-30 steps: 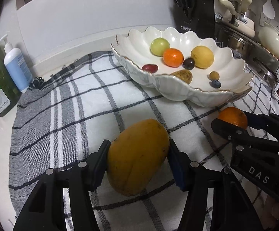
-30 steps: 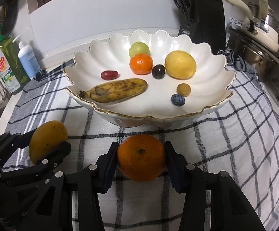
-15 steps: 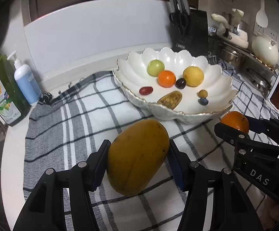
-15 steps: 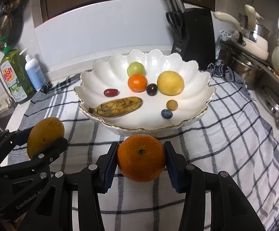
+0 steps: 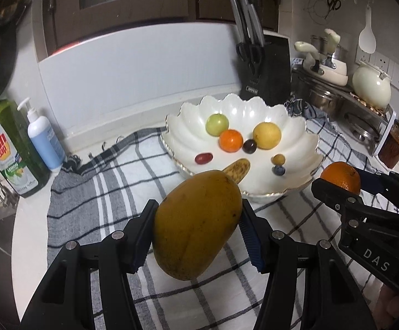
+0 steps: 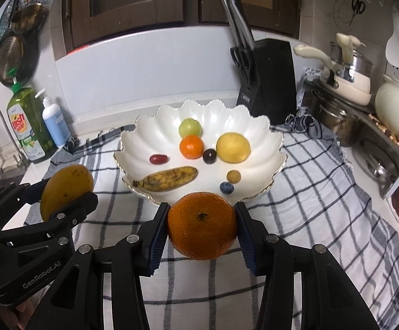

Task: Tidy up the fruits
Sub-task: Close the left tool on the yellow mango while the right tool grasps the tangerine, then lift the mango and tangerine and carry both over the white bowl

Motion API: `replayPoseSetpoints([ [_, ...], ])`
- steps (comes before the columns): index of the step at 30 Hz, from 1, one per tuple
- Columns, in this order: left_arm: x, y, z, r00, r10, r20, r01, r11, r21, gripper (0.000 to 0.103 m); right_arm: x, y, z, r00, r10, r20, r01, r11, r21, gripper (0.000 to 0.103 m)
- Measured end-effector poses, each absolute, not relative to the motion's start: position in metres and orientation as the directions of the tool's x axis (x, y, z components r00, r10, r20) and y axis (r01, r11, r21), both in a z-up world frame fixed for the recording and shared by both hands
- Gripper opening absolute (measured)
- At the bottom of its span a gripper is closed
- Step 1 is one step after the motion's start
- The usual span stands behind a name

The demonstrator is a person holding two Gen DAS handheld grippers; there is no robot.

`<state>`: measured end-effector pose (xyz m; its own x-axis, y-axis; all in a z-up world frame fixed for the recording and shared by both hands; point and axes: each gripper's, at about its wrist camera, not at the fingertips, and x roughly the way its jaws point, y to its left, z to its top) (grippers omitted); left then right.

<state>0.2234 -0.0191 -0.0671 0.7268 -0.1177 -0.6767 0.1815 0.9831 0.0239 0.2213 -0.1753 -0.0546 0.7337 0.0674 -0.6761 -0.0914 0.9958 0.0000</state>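
My left gripper (image 5: 196, 225) is shut on a yellow-brown mango (image 5: 196, 222) and holds it above the checked cloth, in front of the white scalloped bowl (image 5: 303, 143). My right gripper (image 6: 202, 225) is shut on a large orange (image 6: 202, 225), held above the cloth just before the bowl (image 6: 270, 140). Each gripper shows in the other's view: the left with the mango (image 6: 66, 189), the right with the orange (image 5: 341, 177). The bowl holds a banana (image 6: 169, 178), a small orange (image 6: 191, 146), a yellow fruit (image 6: 233, 148), a green fruit (image 6: 189, 128) and several small dark fruits.
A checked cloth (image 6: 309, 192) covers the counter. Green dish soap (image 6: 30, 129) and a blue pump bottle (image 6: 55, 123) stand at the left by a sink tap. A black knife block (image 6: 268, 79) stands behind the bowl. Pots and a kettle (image 6: 397, 110) stand on a rack at the right.
Both grippers have risen and drawn back from the bowl with their fruit still held. The bowl looks smaller and farther, and more of the wall and cupboards shows.
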Motion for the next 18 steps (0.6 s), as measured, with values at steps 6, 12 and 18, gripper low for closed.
replayPoseSetpoints([
  [6, 0.229, -0.024, -0.054, 0.739, -0.126, -0.662, 0.191, 0.981, 0.026, 0.057, 0.225, -0.18, -0.042, 0.752, 0.059, -0.656, -0.085, 0.996, -0.008, 0.048],
  [12, 0.241, -0.031, -0.044, 0.747, -0.131, -0.652, 0.198, 0.98, 0.03, 0.057, 0.234, -0.188, -0.035, 0.764, 0.047, -0.644, -0.072, 0.997, -0.012, 0.048],
  [18, 0.259, -0.038, -0.039, 0.746, -0.14, -0.651, 0.211, 0.977, 0.032, 0.057, 0.252, -0.2, -0.03, 0.769, 0.031, -0.638, -0.049, 0.999, -0.011, 0.048],
])
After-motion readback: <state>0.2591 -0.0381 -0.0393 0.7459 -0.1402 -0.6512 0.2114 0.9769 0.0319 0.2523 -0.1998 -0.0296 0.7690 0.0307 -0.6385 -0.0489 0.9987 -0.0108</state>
